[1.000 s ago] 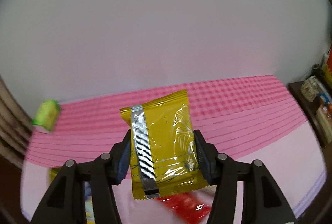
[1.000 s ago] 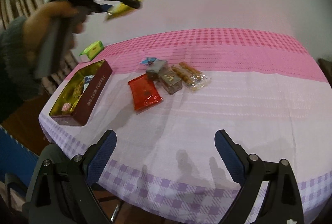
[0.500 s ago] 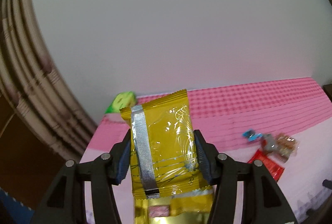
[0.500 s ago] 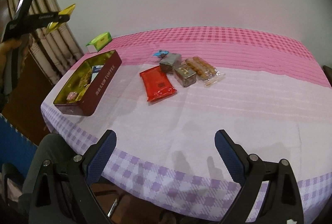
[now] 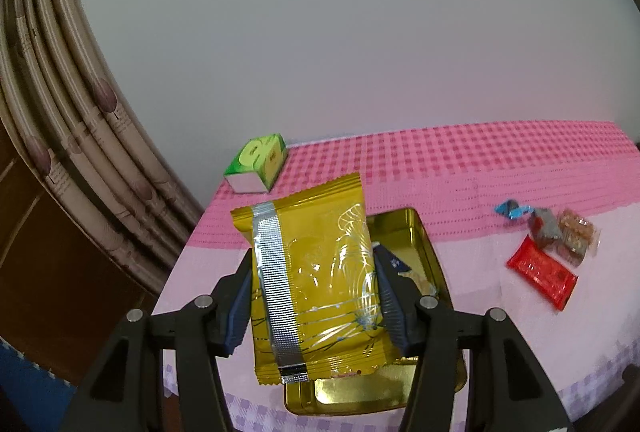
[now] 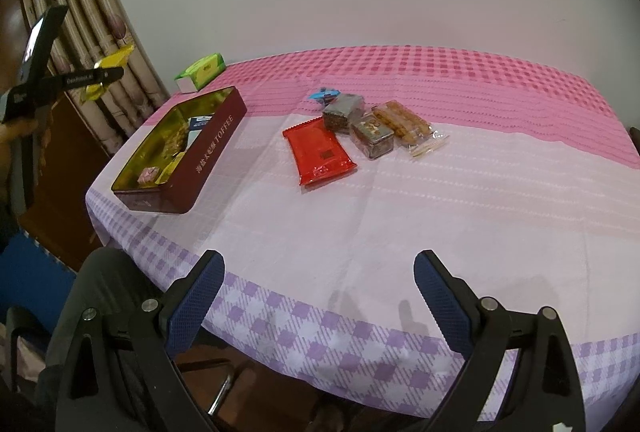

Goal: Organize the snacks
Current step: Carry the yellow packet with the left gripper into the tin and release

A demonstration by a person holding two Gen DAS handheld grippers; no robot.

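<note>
Pink-and-lilac checked cloth covers the worktop (image 5: 500, 187), plain wall behind, curtain off to the left. From the left wrist view, the gold-lined tin (image 5: 416, 232) sits right under the gripper, with a couple of small wrapped bits showing past the pack. Left gripper (image 5: 314, 296) is clamped on a yellow snack pack (image 5: 320, 272) with a silver strip, held upright over the tin. A green tissue box (image 5: 258, 161) sits at the far corner, and a red packet (image 5: 544, 272) and small snacks lie off right.

Over on the right wrist view, the maroon toffee tin (image 6: 216, 143) holds a few wrapped sweets. Beside it lie the red packet (image 6: 320, 151), two brownie-like blocks (image 6: 344, 109) and a biscuit pack (image 6: 408, 125). Right gripper (image 6: 318, 296) hangs spread wide with nothing in it, near the front edge.
</note>
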